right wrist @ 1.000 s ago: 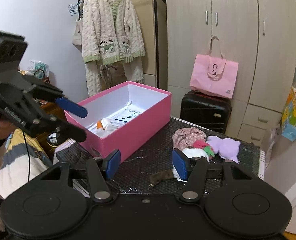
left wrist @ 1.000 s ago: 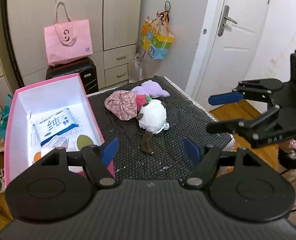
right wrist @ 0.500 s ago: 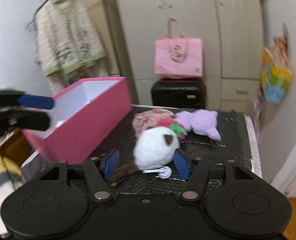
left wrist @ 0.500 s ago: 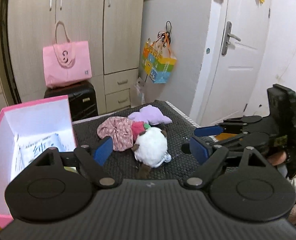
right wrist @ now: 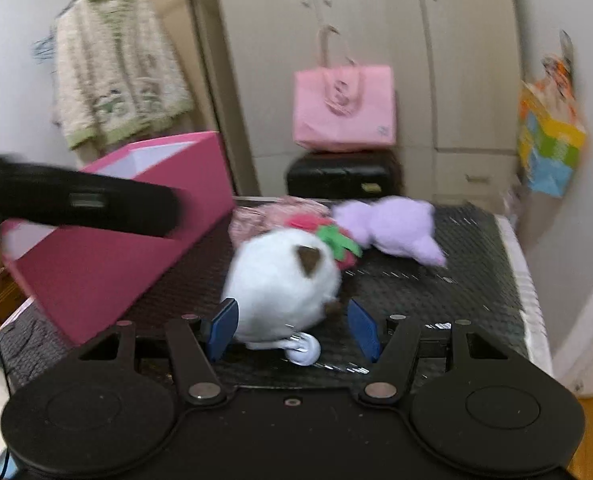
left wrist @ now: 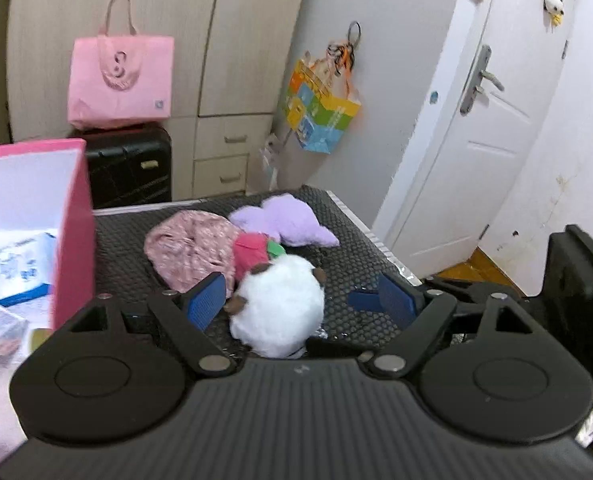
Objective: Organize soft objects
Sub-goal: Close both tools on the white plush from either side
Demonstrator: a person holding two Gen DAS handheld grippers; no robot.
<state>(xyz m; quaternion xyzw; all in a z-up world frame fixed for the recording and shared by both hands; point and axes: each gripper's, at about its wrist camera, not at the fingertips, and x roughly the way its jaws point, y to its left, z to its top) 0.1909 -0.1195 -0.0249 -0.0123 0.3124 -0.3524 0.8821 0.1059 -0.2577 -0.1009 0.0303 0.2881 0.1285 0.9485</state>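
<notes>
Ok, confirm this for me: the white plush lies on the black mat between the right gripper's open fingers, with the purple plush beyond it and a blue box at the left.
One thing is wrong: the box at the left is pink, not blue, as the right wrist view shows. The rest holds: the white plush lies on the black mat between the right gripper's open fingers, the purple plush beyond.

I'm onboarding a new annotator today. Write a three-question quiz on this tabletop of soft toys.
1. True or false: the white plush is already in the pink box.
2. Which toy lies farthest from the box? A. purple plush B. floral fabric piece C. white plush
3. Fill in: the right gripper has its pads either side of the ___ plush, not pressing it.

Key: 1 false; 2 A; 3 white.
</notes>
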